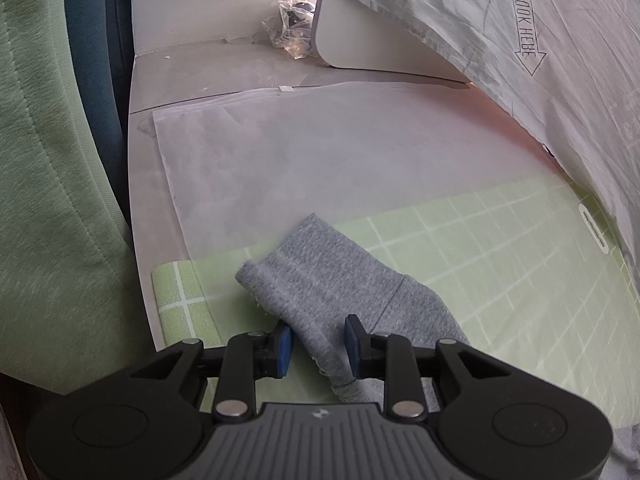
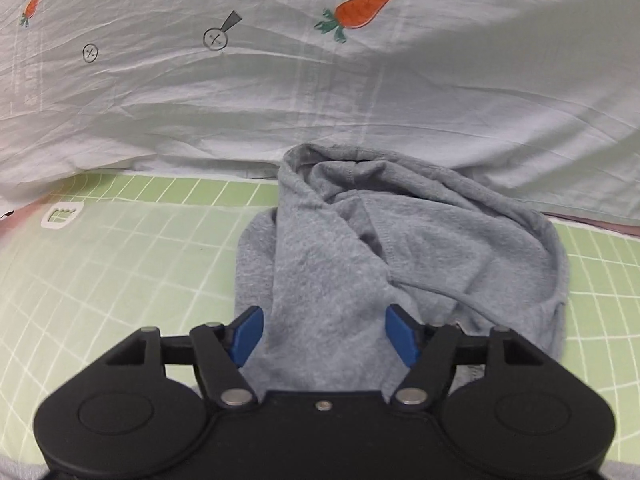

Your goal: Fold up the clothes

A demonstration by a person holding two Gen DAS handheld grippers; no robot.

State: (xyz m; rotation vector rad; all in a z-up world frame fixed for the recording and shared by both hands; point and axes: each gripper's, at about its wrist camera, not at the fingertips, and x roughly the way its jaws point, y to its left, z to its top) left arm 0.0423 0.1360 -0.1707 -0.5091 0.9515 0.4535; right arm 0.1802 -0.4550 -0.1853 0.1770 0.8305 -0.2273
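Note:
A grey garment lies bunched on a green gridded mat, its rumpled bulk reaching the far edge of the mat. In the left wrist view a flat sleeve-like end of the grey garment points up and to the left. My left gripper is narrow, with both blue pads against that strip of cloth. My right gripper stands wide over the near part of the heap. A fold of cloth runs between its blue pads, which do not press on it.
A pale sheet printed with carrots hangs beyond the mat and shows at the right as the sheet. A white translucent film covers the mat's far part. Light green fabric fills the left. A crumpled plastic bag lies by a white panel.

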